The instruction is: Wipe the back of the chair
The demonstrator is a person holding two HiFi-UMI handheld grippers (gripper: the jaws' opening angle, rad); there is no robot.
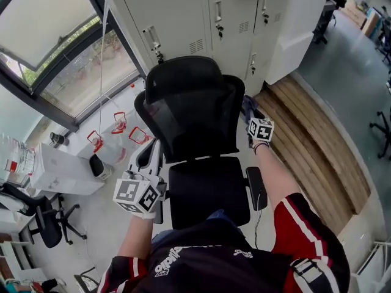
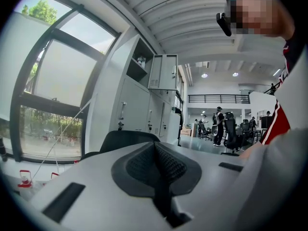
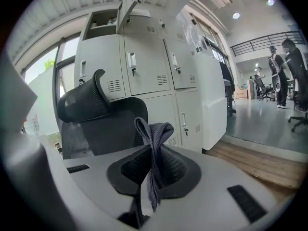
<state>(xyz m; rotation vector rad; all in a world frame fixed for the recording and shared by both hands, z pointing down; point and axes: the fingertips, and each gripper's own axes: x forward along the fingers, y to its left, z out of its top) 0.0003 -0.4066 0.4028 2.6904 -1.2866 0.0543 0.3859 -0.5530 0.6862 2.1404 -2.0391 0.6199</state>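
Chair: black mesh office chair [image 1: 195, 112], wipe unstarted
Right tool [image 3: 153, 160]: pinching grey cloth [image 3: 153, 134]
Left tool [image 2: 155, 166]: pressed together
Next: cloth onto backrest

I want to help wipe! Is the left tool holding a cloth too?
No, the left tool is shut on nothing; only the right tool pinches the grey cloth.
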